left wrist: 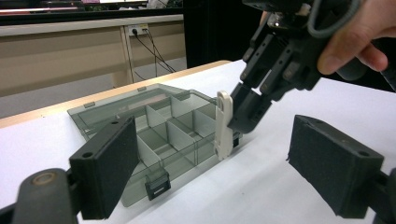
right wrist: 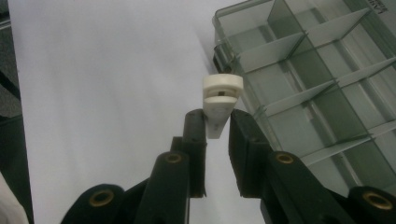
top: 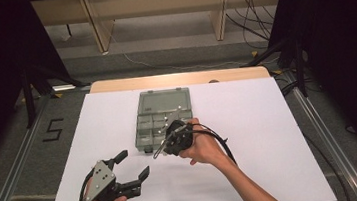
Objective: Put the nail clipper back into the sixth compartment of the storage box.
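1. The right gripper (right wrist: 217, 123) is clamped on a small white plastic clip (right wrist: 220, 100). Its jaws pinch only the narrow lower end, and the wider slotted head stands clear above them. With so little held, the piece could pivot or squirt out if the squeeze eases or the hand jolts.

2. The clip hangs just beside the front edge of the open compartment organiser box (top: 161, 127), near its front right corner. The box is grey translucent plastic and sits on the white sheet (top: 270, 136) toward the table's far edge, roughly centred. From the left gripper view the clip (left wrist: 224, 123) looks close to the box wall — whether it touches I cannot tell. Moving inward too low would probably catch the rim or a divider and lever the clip askew.

3. The box looks light and nothing steadies it. A push against its wall might slide it across the smooth sheet.

4. The left gripper (top: 128, 167) hovers near the sheet's front left corner with its jaws wide apart and empty — well away from the box, so it offers no bracing.

5. The flat lid lies open beyond the compartments, toward the table's far edge.
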